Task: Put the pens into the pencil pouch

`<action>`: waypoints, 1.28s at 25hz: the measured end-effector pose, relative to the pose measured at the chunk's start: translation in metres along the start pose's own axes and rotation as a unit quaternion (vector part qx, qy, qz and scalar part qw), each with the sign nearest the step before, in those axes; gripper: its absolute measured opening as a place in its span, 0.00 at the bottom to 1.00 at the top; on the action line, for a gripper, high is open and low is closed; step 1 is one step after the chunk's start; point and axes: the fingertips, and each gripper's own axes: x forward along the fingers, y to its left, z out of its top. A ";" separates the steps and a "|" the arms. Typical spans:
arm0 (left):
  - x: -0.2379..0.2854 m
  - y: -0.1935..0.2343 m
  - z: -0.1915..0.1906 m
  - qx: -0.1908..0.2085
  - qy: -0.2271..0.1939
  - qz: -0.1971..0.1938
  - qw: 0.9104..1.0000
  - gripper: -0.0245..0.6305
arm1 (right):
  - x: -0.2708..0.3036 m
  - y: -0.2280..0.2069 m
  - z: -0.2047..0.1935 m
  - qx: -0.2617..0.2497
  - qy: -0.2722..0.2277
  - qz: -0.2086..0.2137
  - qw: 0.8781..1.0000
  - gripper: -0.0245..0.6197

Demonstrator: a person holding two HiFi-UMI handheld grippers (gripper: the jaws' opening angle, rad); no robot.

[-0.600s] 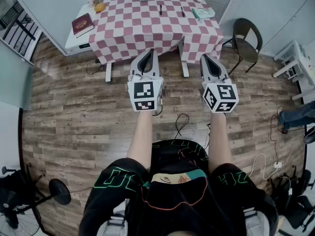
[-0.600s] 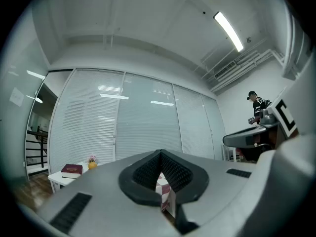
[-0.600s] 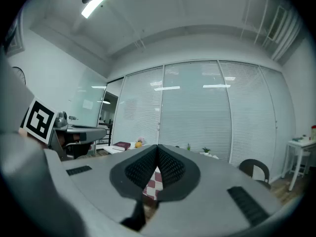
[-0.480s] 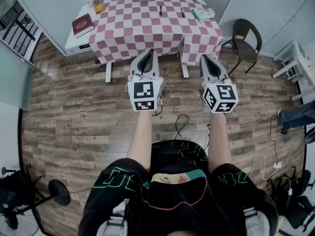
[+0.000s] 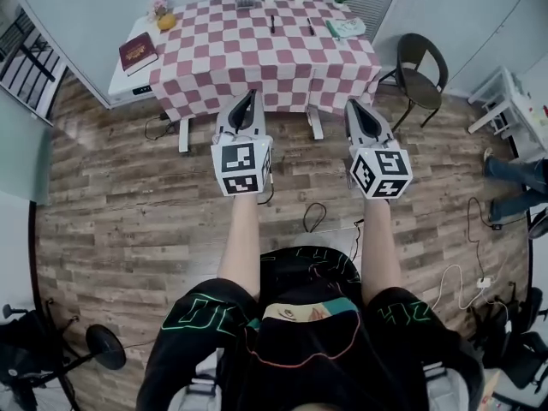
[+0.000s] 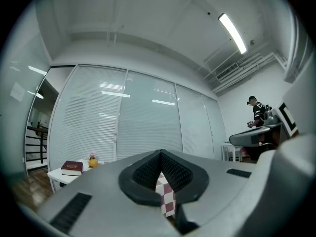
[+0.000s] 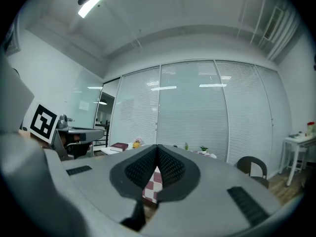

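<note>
The left gripper [image 5: 252, 95] and right gripper [image 5: 352, 104] are held level, closed and empty, because the person stands well short of the tabletop [image 5: 248, 58], where 2 pens [image 5: 272, 24] lie near the pouch [image 5: 347, 27].

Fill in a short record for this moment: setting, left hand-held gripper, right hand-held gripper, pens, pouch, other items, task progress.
setting: person stands on a wood floor, facing a checkered table
left hand-held gripper: jaws shut, empty, held level
right hand-held gripper: jaws shut, empty, held level
pens: two, lying apart on the table's far half
pencil pouch: greenish, near the table's far right corner
other: red book at the table's left end; chair right of the table
progress: not begun
</note>
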 end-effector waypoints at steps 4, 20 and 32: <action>0.002 0.005 -0.002 -0.013 -0.002 0.001 1.000 0.03 | 0.000 -0.015 -0.002 -0.001 0.014 -0.019 1.000 0.04; 0.051 0.021 0.004 -0.019 -0.029 -0.005 0.999 0.03 | 0.054 -0.036 0.021 -0.038 -0.002 0.006 0.999 0.04; 0.188 0.037 -0.040 0.021 0.026 0.006 0.999 0.03 | 0.187 -0.097 -0.038 -0.019 0.020 0.070 0.997 0.04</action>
